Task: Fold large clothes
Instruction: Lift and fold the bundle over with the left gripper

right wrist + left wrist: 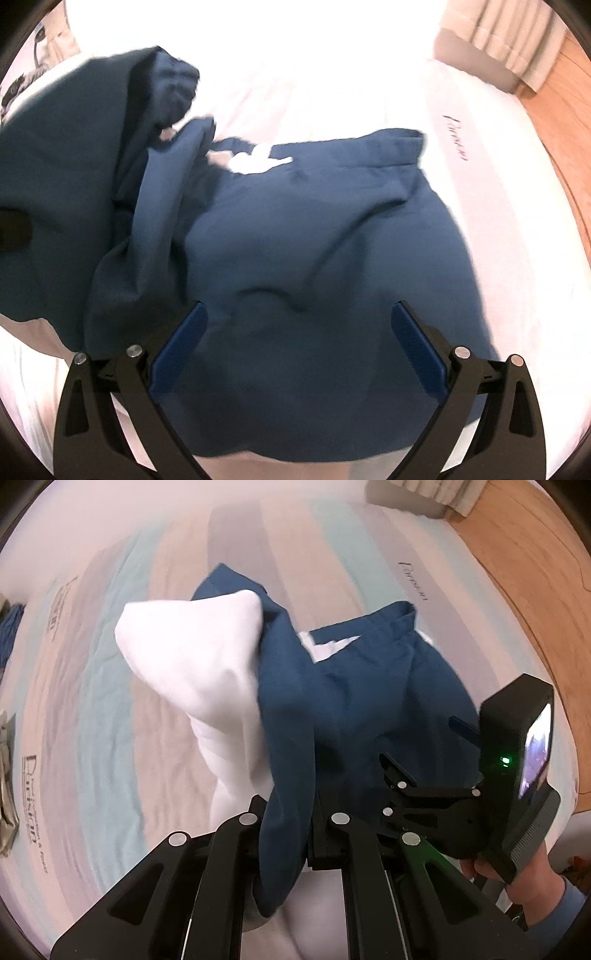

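A large navy-blue and white garment [332, 686] lies partly on the striped bed. My left gripper [286, 812] is shut on a fold of it and holds that part lifted, blue cloth draping over the fingers and a white section [184, 657] hanging left. My right gripper [299, 343] is open, its blue pads [181, 343] spread above the flat blue cloth [295, 240], which bears a white print [255, 160]. The right gripper body [517, 768] shows in the left wrist view, held by a hand. The lifted bunch [74, 184] hangs at the left of the right wrist view.
The bed cover [110, 701] has pastel stripes with printed lettering. A wooden floor [535, 572] lies beyond the bed's right edge, with a curtain [517, 33] at the far right. Other clothes [7, 775] lie at the bed's left edge.
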A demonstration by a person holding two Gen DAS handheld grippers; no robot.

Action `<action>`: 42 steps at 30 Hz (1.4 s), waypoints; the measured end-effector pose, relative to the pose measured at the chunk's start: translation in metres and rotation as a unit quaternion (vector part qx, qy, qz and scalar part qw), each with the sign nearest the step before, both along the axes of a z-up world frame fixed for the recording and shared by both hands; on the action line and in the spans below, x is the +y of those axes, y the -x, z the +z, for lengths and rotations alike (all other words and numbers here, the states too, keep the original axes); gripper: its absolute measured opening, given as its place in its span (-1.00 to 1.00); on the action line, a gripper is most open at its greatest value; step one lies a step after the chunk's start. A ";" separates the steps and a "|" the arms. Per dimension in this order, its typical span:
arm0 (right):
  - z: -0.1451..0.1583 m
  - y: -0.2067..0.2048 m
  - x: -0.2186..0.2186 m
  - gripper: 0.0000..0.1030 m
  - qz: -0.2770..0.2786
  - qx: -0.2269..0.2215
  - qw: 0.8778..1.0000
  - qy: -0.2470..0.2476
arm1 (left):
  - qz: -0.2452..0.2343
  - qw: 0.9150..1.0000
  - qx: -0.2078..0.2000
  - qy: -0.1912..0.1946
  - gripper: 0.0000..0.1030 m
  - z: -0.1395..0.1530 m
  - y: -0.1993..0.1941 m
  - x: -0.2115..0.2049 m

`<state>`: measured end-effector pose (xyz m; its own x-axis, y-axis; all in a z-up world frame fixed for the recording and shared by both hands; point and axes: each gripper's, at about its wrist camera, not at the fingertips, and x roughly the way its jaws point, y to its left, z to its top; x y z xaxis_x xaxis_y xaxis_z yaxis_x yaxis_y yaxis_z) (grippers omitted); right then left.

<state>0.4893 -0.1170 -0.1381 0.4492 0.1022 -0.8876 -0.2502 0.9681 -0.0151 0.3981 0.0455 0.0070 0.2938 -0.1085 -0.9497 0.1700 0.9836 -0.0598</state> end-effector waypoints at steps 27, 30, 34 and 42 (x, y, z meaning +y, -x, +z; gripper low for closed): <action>0.023 0.028 -0.194 0.85 -0.105 -0.008 0.994 -0.003 | -0.018 0.999 0.011 -0.044 -0.92 -0.056 -0.011 -0.195; 0.021 0.028 -0.212 0.85 -0.113 -0.006 0.994 0.002 | -0.023 0.998 0.014 -0.056 -0.92 -0.068 -0.013 -0.213; 0.019 0.028 -0.231 0.85 -0.120 -0.005 0.993 0.010 | -0.025 0.997 0.008 -0.073 -0.92 -0.081 -0.014 -0.233; 0.007 0.020 -0.265 0.85 -0.142 0.006 0.990 0.015 | -0.040 0.993 0.005 -0.115 -0.92 -0.113 -0.014 -0.267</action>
